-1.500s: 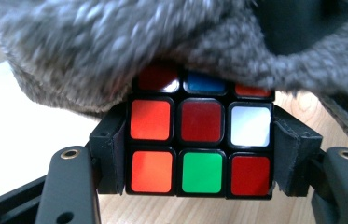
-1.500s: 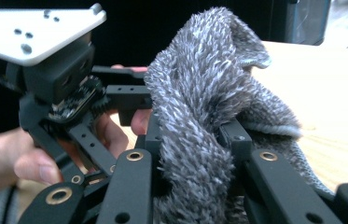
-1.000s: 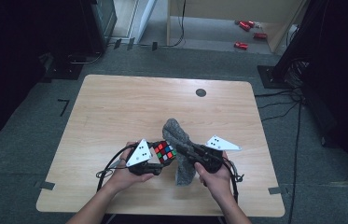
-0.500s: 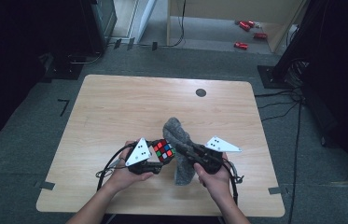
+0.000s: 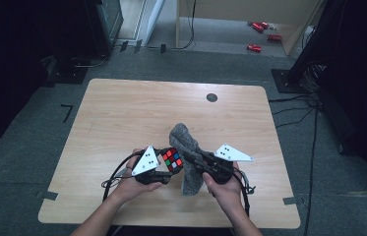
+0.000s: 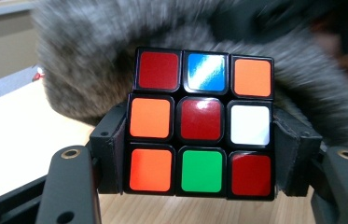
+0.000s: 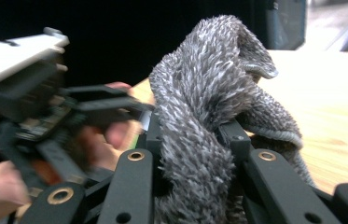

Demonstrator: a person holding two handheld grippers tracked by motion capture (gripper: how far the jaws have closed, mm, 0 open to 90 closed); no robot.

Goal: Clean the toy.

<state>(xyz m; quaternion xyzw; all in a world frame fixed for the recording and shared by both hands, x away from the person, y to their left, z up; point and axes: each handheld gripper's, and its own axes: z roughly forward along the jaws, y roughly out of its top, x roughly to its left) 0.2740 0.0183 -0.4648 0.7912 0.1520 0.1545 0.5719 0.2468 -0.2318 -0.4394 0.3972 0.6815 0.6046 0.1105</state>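
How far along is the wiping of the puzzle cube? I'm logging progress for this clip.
Done: the left gripper is clamped on the puzzle cube, and the right gripper has the grey cloth bunched between its jaws. In hand: the cloth lies against the cube's far side. Left: the sticker face towards the left gripper's camera is uncovered.

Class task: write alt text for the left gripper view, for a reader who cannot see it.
A scrambled puzzle cube is clamped between the two black jaws of the left tongs, showing red, orange, blue, white and green squares. A fuzzy grey cloth, blurred, arches right behind it above a light wooden table.
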